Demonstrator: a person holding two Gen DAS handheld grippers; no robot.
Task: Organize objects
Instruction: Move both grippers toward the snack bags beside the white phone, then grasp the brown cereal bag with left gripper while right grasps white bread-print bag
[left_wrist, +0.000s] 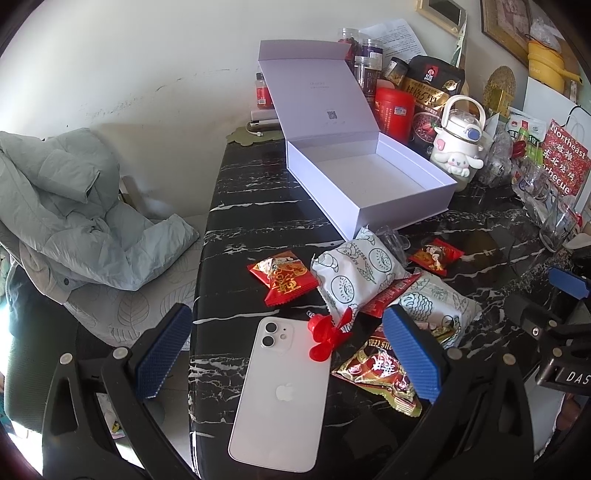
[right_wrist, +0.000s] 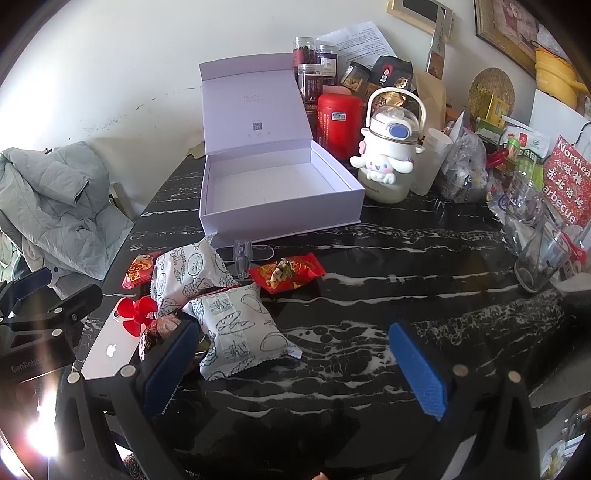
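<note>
Grey-green quilted fabric, a padded jacket (left_wrist: 70, 206), fills the left of the left wrist frame, heaped on a seat beside the black marble table (left_wrist: 255, 192). At lower left and lower right of that frame the left gripper (left_wrist: 288, 350) shows its blue pads spread wide, with nothing between them but the table top below. Under that gap, at lower centre, a white phone (left_wrist: 284, 402) lies face down, and a small red plastic fan (left_wrist: 328, 334) rests touching its upper right corner. Just right of the fan sits a loose cluster of snacks: a red candy packet (left_wrist: 284, 277), two white printed pastry packs (left_wrist: 354, 273), and a red-and-gold wrapper (left_wrist: 384, 373) partly behind the right pad. Above them, at centre frame, a white box (left_wrist: 369, 177) stands with its lid hinged up and its tray bare. Right of the box, a cartoon-dog bottle (left_wrist: 458, 147) stands among jars and bags at the table's far edge.

From the right wrist view, the right gripper (right_wrist: 295, 365) also has its pads spread apart over bare marble; its left pad sits just beside a pastry pack (right_wrist: 240, 332), though whether they touch is unclear. An empty glass (right_wrist: 543, 258) stands at the right edge.
</note>
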